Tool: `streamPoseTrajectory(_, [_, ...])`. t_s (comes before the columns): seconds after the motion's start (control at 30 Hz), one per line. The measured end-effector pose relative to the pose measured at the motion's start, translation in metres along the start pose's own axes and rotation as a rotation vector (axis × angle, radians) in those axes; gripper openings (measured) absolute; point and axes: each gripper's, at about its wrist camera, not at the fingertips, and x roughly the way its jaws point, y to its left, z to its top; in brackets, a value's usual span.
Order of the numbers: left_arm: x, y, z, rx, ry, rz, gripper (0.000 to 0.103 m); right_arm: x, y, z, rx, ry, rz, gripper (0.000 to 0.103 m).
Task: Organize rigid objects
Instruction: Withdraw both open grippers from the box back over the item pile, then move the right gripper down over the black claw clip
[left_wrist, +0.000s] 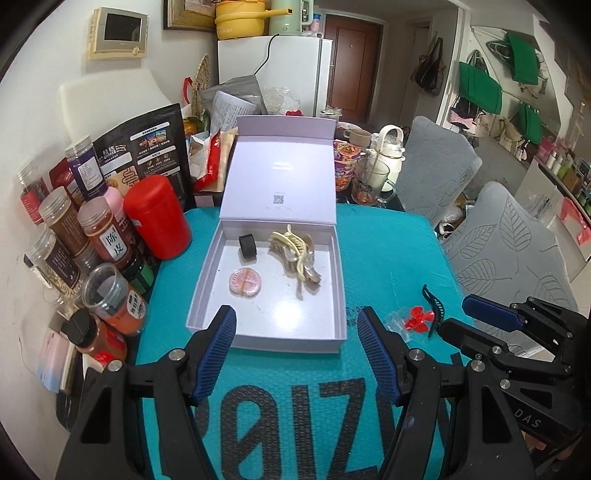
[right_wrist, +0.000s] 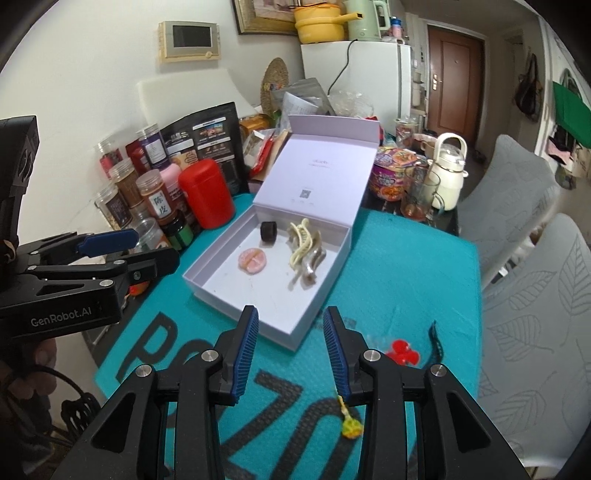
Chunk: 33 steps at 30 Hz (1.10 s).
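Observation:
An open white box (left_wrist: 207, 275) (right_wrist: 221, 295) sits on the teal mat. Inside lie a black roll (left_wrist: 248, 247) (right_wrist: 269, 232), a pink round disc (left_wrist: 245, 282) (right_wrist: 253, 260) and cream and clear hair claws (left_wrist: 293, 251) (right_wrist: 304, 247). On the mat to the right of the box lie a red flower clip (left_wrist: 416, 318) (right_wrist: 403, 352) and a dark teal hair clip (left_wrist: 436, 305) (right_wrist: 436, 343). A small yellow-green trinket (right_wrist: 350, 424) lies under my right gripper. My left gripper (left_wrist: 297, 350) is open and empty before the box. My right gripper (right_wrist: 290, 350) is open and empty.
Spice jars (left_wrist: 103, 236) and a red canister (left_wrist: 157, 216) crowd the left edge. A noodle cup (left_wrist: 345, 166), a glass mug (left_wrist: 371, 181) and a white kettle (left_wrist: 389, 147) stand behind the box. Grey chairs (left_wrist: 509, 236) are to the right.

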Motion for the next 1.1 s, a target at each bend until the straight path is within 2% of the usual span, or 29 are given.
streamPoseTrajectory(0.5, [-0.006, -0.091, -0.034, 0.010, 0.024, -0.042, 0.068, -0.053, -0.061, -0.050, 0.012, 0.009, -0.020, 0.040])
streamPoseTrajectory(0.7, [-0.006, -0.127, -0.048, 0.006, 0.034, -0.085, 0.068, -0.070, -0.087, -0.071, 0.019, 0.015, -0.035, 0.040])
streamPoseTrajectory(0.93, [0.006, -0.147, -0.059, 0.007, 0.056, -0.078, 0.068, -0.078, -0.110, -0.093, 0.051, 0.045, -0.047, 0.045])
streamPoseTrajectory(1.1, [0.027, -0.154, -0.061, 0.043, 0.107, -0.093, 0.068, -0.066, -0.125, -0.102, 0.093, 0.083, -0.057, 0.046])
